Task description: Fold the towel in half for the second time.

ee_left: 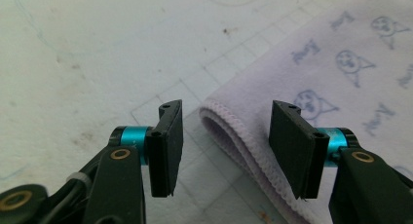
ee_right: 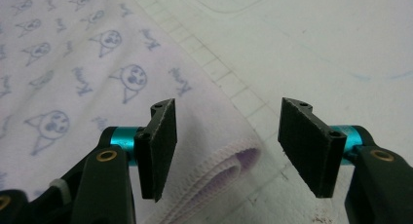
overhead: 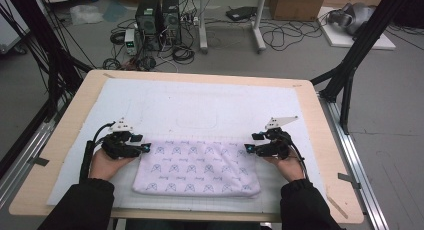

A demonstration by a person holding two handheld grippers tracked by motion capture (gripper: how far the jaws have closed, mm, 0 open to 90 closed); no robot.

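Two claws are held low at the far corners of a folded towel [overhead: 197,167], which is laid flat on the white mat [overhead: 200,110] near the front edge of the tabletop [overhead: 320,155]. The left claw [overhead: 145,148] is seen open, with the towel's folded corner sitting loose between its pads [ee_left: 168,146], not pinched. The right claw [overhead: 248,149] is parted too, and the other corner is left ungripped below it.
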